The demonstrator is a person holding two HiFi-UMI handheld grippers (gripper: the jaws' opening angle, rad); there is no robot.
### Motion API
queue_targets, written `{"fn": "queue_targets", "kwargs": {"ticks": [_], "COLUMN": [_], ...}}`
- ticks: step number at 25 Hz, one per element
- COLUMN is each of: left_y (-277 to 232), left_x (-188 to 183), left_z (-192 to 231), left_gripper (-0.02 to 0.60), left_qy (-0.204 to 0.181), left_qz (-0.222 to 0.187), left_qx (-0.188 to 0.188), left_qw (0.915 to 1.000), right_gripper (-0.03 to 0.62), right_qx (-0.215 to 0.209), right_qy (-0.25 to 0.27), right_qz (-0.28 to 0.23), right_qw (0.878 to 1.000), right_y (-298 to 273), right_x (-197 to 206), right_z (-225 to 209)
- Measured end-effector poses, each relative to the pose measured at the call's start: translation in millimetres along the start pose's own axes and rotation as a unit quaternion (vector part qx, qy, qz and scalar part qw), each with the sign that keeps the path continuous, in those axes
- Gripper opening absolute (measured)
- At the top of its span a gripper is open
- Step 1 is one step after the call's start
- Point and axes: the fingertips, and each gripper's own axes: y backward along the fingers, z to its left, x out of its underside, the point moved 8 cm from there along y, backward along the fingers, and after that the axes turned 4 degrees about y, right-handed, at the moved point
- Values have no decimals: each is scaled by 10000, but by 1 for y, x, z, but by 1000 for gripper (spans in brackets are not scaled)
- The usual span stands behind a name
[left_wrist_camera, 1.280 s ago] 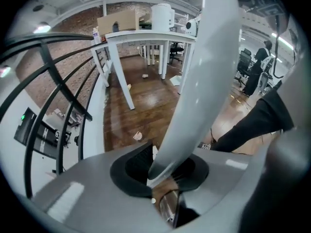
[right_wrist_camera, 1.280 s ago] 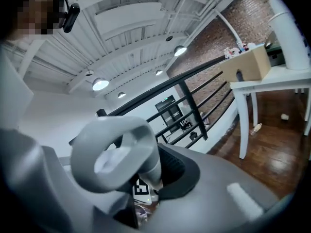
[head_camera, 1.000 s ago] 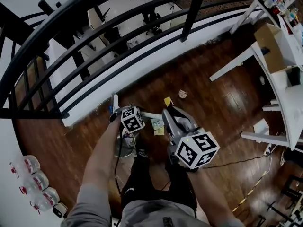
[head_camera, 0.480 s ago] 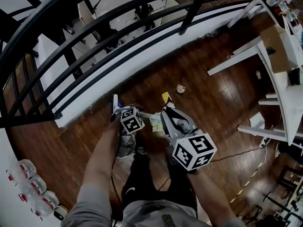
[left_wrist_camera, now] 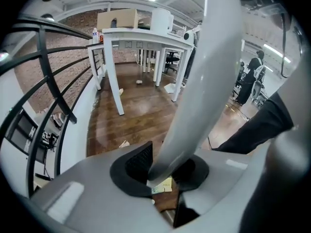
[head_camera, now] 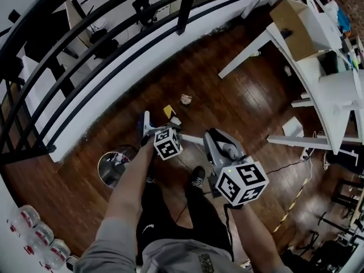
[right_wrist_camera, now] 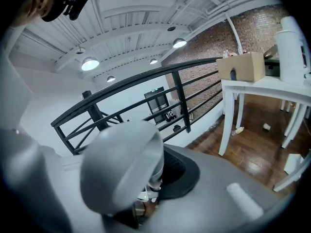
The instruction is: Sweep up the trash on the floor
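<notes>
- We look down on a dark brown wooden plank floor (head_camera: 244, 104), which fills most of the head view.
- A black metal railing (head_camera: 186, 7) on a white base curves along the far left side of that floor.
- A white table (head_camera: 341, 110) stands at the right, with a brown cardboard box (head_camera: 290, 19) on its far end.
- The person's legs in black trousers (head_camera: 170, 215) stand near us, in the middle.
- The right gripper (right_wrist_camera: 150, 178) is the nearer one, on the right. Its jaws are clamped on the thick rounded end of a long pale grey handle (right_wrist_camera: 121, 171).
- The left gripper (left_wrist_camera: 165, 166) is farther away and to the left. It grips the same handle farther along, and the shaft passes between its two black pads with both pressed against it.
- We cannot make out the working end of the handle.
- A round shiny metal bin (head_camera: 114, 166) stands on the floor, left of the person's feet and nearer than the left gripper.
- Clear plastic bottles with red caps (head_camera: 34, 235) lie at the near left edge.
- The trash lies on the floor just beyond the left gripper, between it and the railing's white base.
- We see a yellow paper scrap (head_camera: 168, 111) there, and a crumpled pale paper wad (head_camera: 186, 99) a little farther and to its right, apart from it.
</notes>
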Motion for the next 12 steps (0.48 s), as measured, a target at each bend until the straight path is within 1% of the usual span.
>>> {"fn": "queue_targets", "kwargs": {"ticks": [3, 6, 9, 12], "left_y": [-25, -34, -19, 6], "left_x": [-36, -64, -86, -90], "left_z": [-19, -33, -44, -50], "left_gripper": [69, 61, 58, 55], "left_qy": [-95, -110, 174, 626], "left_qz": [131, 345, 327, 148], "left_qx": [-36, -253, -444, -698], "left_qw": [9999, 9990, 9983, 9955], "right_gripper": [58, 58, 58, 60], "right_qx": [-56, -356, -856, -1361], "right_qy": [-121, -143, 187, 609], "right_qz": [-63, -117, -102, -45], "right_qw": [9999, 9992, 9961, 9888], "right_y": [28, 52, 66, 66], "right_x": [4, -1, -24, -50], "right_z": [-45, -81, -86, -67]}}
